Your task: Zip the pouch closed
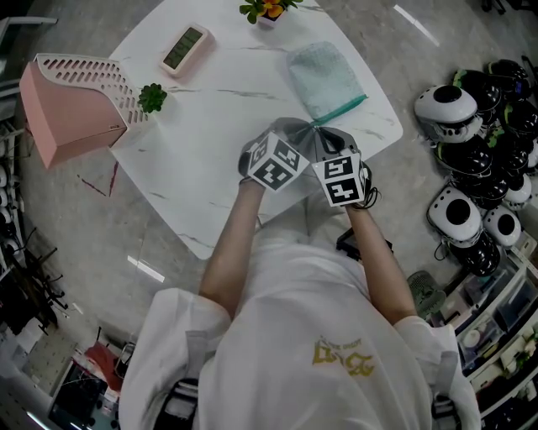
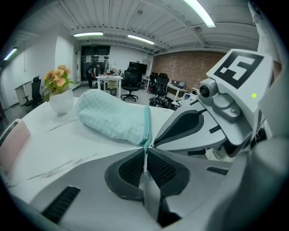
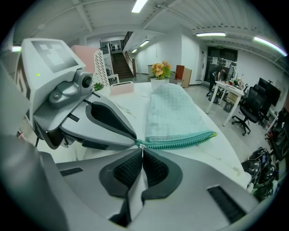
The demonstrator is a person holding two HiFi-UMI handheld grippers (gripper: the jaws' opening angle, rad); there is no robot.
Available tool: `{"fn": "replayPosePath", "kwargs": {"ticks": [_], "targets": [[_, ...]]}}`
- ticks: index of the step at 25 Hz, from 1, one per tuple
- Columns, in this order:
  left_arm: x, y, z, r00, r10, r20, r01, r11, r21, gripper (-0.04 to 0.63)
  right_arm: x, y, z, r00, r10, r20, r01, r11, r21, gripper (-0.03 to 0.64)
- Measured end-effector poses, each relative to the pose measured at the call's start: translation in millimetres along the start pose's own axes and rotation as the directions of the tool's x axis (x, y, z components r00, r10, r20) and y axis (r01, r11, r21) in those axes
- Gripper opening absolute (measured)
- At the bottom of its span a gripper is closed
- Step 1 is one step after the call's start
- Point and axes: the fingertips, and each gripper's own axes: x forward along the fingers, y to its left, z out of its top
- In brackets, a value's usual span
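Observation:
A mint-green waffle pouch (image 1: 322,77) lies on the white marble table (image 1: 210,126), with its teal zip (image 1: 343,108) along the near edge. Both grippers meet at the zip's left end. My left gripper (image 1: 308,128) is shut on the teal end tab at the pouch's corner (image 2: 146,143), and a thin strip runs down between its pads (image 2: 131,169). My right gripper (image 3: 142,153) is shut on the small silver zip pull (image 3: 141,147). From there the zip (image 3: 180,141) runs off to the right. Whether its teeth are joined I cannot tell.
A pink slatted rack (image 1: 71,101) hangs over the table's left edge, beside a small green plant (image 1: 152,97). A white device with a screen (image 1: 185,48) and a flower pot (image 1: 267,10) stand at the far side. Helmets (image 1: 471,159) lie on the floor at the right.

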Motion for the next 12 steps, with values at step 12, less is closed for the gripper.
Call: {"fn": "replayPosePath", "kwargs": {"ticks": [12], "targets": [[1.7, 3.0, -1.2, 1.0, -0.012, -0.021, 0.011, 1.0, -0.026, 0.037, 1.8, -0.6, 0.0, 1.0, 0.02, -0.015, -0.02, 1.0, -0.016, 0.017]]}}
